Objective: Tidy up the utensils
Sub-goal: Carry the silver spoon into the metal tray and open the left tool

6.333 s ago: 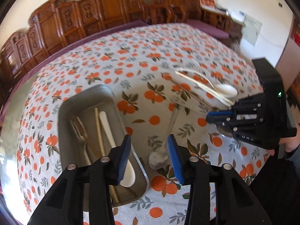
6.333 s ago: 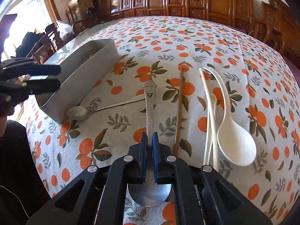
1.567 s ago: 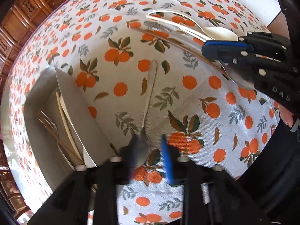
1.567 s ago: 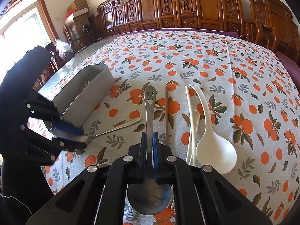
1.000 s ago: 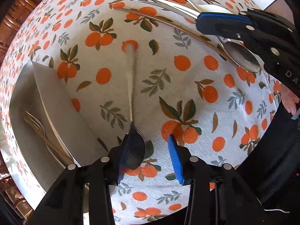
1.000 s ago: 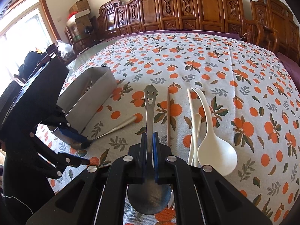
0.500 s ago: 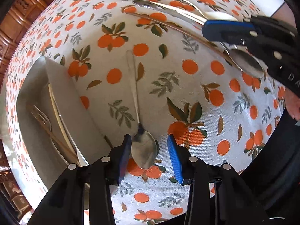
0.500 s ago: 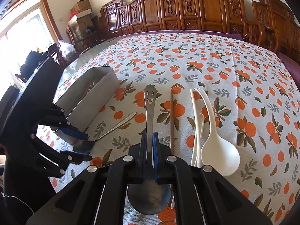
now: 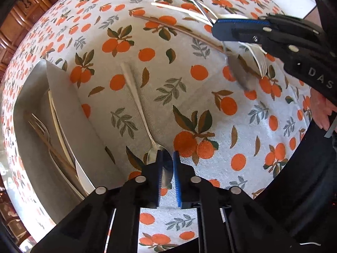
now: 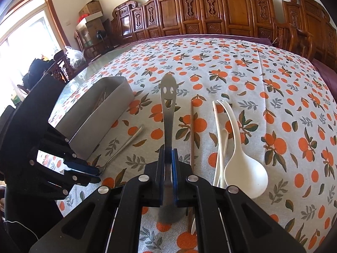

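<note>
My left gripper [image 9: 167,172] is shut on the bowl of a slim steel spoon [image 9: 134,97] whose handle lies on the orange-print tablecloth, just right of the steel utensil tray [image 9: 63,97]. The tray holds a fork, chopsticks and a white utensil. My right gripper [image 10: 167,164] is shut on a steel smiley-face spoon [image 10: 167,105] and holds it above the cloth, handle pointing away. The right gripper also shows in the left wrist view [image 9: 242,29], and the left gripper in the right wrist view [image 10: 92,175].
On the cloth right of the smiley spoon lie a brown chopstick [image 10: 192,130], a white ladle spoon [image 10: 244,168], a small white spoon [image 10: 222,145] and a pale chopstick. Carved wooden chairs [image 10: 210,12] line the far table edge.
My left gripper has closed from open onto the slim spoon's bowl. The right gripper keeps its grip on the smiley spoon and has lifted it a little.
</note>
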Available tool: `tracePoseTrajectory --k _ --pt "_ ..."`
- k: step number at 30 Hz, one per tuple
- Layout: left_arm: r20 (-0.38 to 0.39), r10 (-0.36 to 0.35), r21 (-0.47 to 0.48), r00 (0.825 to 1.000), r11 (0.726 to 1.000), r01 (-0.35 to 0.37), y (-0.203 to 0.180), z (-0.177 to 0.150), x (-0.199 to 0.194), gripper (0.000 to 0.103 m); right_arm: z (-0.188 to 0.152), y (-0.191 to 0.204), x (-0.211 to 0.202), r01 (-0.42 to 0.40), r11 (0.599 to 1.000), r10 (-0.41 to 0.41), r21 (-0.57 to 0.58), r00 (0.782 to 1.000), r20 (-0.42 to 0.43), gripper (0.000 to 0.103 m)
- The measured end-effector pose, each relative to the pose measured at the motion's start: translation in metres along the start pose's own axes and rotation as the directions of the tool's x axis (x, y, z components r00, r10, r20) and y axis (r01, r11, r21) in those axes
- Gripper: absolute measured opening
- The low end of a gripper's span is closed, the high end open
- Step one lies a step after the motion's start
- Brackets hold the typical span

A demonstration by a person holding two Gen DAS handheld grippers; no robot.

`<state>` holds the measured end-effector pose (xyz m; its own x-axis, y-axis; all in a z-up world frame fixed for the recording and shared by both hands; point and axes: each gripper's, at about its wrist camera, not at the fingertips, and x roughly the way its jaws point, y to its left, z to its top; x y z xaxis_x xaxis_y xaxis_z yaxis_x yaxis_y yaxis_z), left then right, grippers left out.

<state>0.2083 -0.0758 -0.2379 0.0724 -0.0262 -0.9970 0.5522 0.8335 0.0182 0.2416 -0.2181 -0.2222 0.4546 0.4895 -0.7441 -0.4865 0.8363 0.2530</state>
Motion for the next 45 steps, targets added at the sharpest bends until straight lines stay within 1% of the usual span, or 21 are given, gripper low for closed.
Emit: tracePoseTrajectory --k 1,4,6,9,15,19,22,24,27,28,31,33,35,37,40,45 --pt "0.021 0.006 -0.007 1.000 1.000 -0.006 0.000 -0.001 -0.005 0.003 0.000 -0.001 0.000 0.001 1.000 -0.001 0.002 1.000 0.000 0.008" --pt "0.054 0.012 -0.027 0.998 1.000 -0.010 0.001 -0.002 -0.015 0.000 0.000 -0.001 0.000 0.002 1.000 -0.002 0.002 1.000 -0.002 0.008" --pt "0.076 0.023 -0.040 0.997 0.999 -0.020 0.003 -0.003 -0.021 0.000 -0.001 -0.001 0.002 0.013 1.000 -0.013 -0.006 1.000 -0.013 0.008" --pt "0.105 0.022 -0.054 0.994 0.998 -0.017 0.006 -0.004 -0.030 0.000 -0.003 0.000 0.004 0.014 1.000 -0.014 -0.011 1.000 -0.025 0.008" --pt "0.183 0.017 -0.091 0.983 0.996 0.000 0.013 -0.006 -0.054 0.000 -0.003 0.005 0.004 0.005 1.000 -0.005 -0.015 1.000 -0.029 0.007" --pt "0.242 0.008 -0.124 0.970 0.992 0.022 0.017 -0.008 -0.067 0.000 -0.001 0.008 0.003 -0.010 1.000 0.009 -0.010 1.000 -0.025 0.007" --pt "0.286 0.008 -0.149 0.958 0.988 0.036 0.029 -0.011 -0.082 0.000 0.001 0.014 -0.001 -0.020 1.000 0.020 -0.010 1.000 -0.014 0.007" --pt "0.312 0.012 -0.167 0.950 0.985 0.042 0.040 -0.014 -0.088 0.000 0.003 0.019 -0.004 -0.031 0.999 0.031 -0.011 0.999 -0.006 0.007" --pt "0.347 0.037 -0.202 0.937 0.979 0.036 0.057 -0.020 -0.096 0.000 0.004 0.027 -0.005 -0.035 0.999 0.035 -0.016 0.999 -0.001 0.007" --pt "0.352 0.042 -0.211 0.935 0.977 0.036 0.060 -0.023 -0.097 0.000 0.004 0.028 -0.004 -0.036 0.999 0.036 -0.017 0.999 -0.003 0.007" --pt "0.359 0.067 -0.238 0.931 0.971 0.022 0.072 -0.031 -0.092 0.000 0.007 0.036 -0.004 -0.040 0.999 0.040 -0.022 0.999 -0.001 0.007" --pt "0.356 0.068 -0.256 0.932 0.966 0.027 0.081 -0.035 -0.085 0.000 0.011 0.043 -0.004 -0.041 0.999 0.041 -0.032 0.999 0.002 0.007" --pt "0.345 0.085 -0.275 0.935 0.961 0.014 0.089 -0.039 -0.074 0.000 0.015 0.049 -0.004 -0.039 0.998 0.040 -0.040 0.999 0.003 0.007" --pt "0.341 0.072 -0.296 0.937 0.955 0.035 0.098 -0.043 -0.063 0.000 0.020 0.055 -0.004 -0.040 0.998 0.041 -0.051 0.999 0.003 0.007" --pt "0.333 0.095 -0.317 0.938 0.948 0.017 0.104 -0.047 -0.048 0.000 0.027 0.061 -0.001 -0.045 0.998 0.045 -0.053 0.999 0.004 0.007" --pt "0.334 0.101 -0.348 0.937 0.937 0.023 0.112 -0.051 -0.031 0.000 0.038 0.070 0.008 -0.045 0.997 0.045 -0.055 0.999 -0.004 0.007"
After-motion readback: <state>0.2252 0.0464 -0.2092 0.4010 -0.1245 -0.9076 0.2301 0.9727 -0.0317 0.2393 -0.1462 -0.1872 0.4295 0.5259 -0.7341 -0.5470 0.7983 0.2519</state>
